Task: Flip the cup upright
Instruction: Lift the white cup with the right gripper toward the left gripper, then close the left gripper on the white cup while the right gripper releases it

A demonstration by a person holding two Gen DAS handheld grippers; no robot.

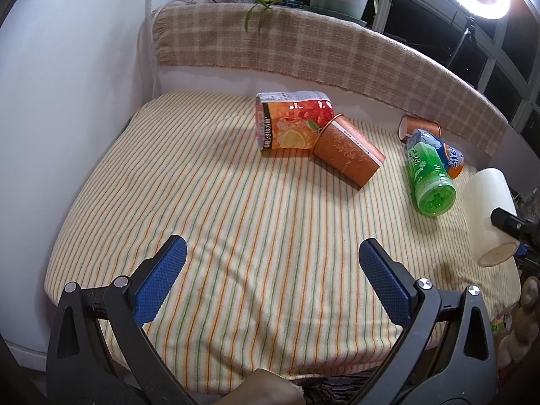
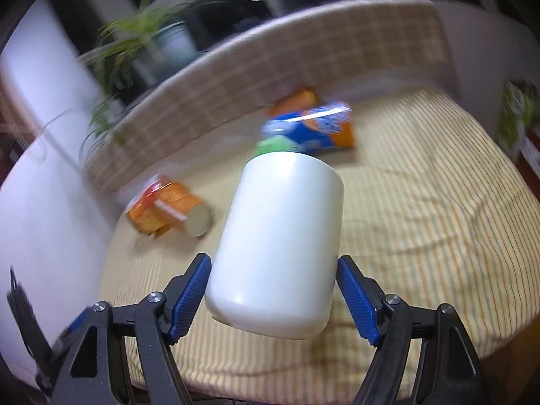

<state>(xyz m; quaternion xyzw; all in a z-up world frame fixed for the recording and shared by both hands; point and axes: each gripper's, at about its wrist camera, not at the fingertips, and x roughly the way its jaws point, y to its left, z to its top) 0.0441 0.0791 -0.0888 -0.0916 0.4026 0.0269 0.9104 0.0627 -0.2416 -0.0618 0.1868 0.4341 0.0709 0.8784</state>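
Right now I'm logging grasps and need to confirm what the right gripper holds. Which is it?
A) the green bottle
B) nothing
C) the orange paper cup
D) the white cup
D: in the right wrist view the white cup sits between the right gripper's blue pads, lifted above the striped cloth, while the green bottle and orange paper cup lie on the cloth.

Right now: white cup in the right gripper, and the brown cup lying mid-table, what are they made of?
white cup: looks like glazed ceramic, possibly hard plastic; smooth glossy wall with soft highlights, and a duller tan unglazed-looking base visible from the left wrist view.
brown cup: likely paper; matte printed scroll pattern, thin rolled rim, pale band at one end.
right gripper pads: blue, textured, rubber-like.
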